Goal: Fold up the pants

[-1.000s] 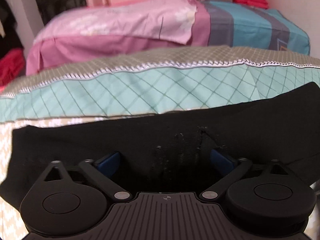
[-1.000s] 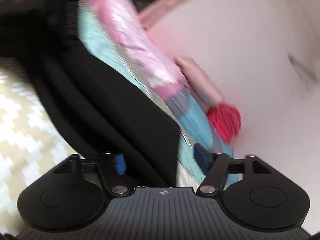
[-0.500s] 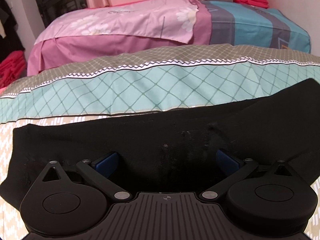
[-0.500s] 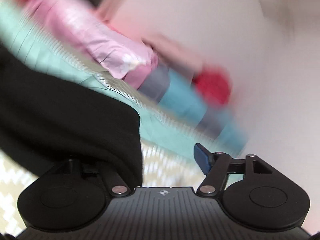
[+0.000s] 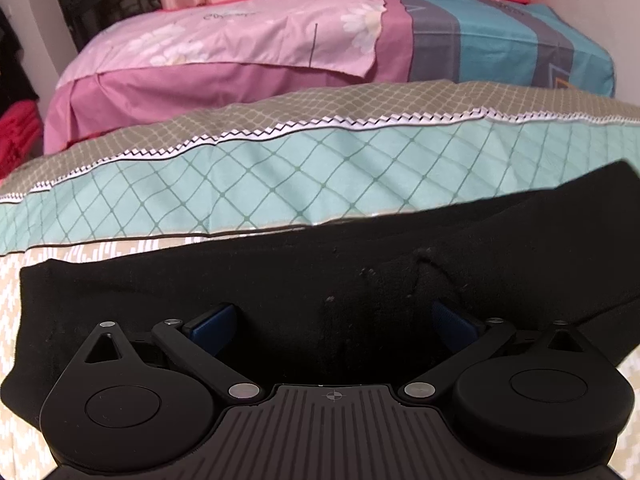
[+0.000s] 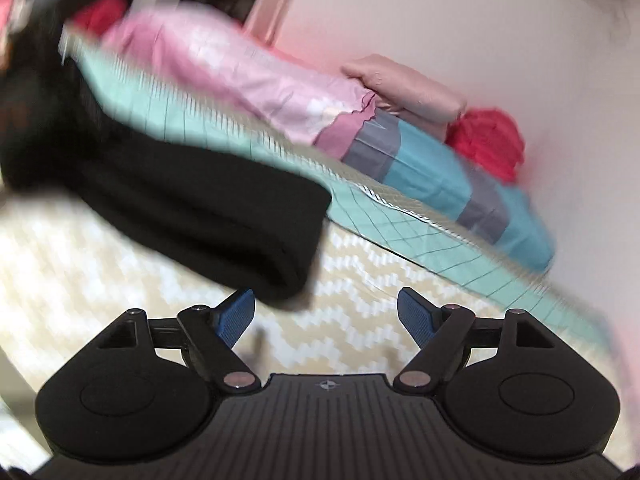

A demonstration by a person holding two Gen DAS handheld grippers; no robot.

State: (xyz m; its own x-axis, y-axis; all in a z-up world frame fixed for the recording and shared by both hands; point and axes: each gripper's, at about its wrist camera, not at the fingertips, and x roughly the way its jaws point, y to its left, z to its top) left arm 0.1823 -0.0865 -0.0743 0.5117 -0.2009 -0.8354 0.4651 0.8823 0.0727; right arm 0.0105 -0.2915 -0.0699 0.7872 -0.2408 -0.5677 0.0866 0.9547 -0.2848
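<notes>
Pants (image 5: 280, 280) look soft, floppy, light; best taken at a folded edge. Left gripper (image 5: 332, 322) fingers wide over them, right gripper (image 6: 326, 312) wide, empty, jaws just opening.

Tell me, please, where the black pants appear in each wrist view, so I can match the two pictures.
Left wrist: the black pants span the lower middle, just beyond the jaws.
Right wrist: the folded pants lie left of centre, blurred.
Shared landmark: the teal diamond-patterned quilt right behind the pants.
</notes>
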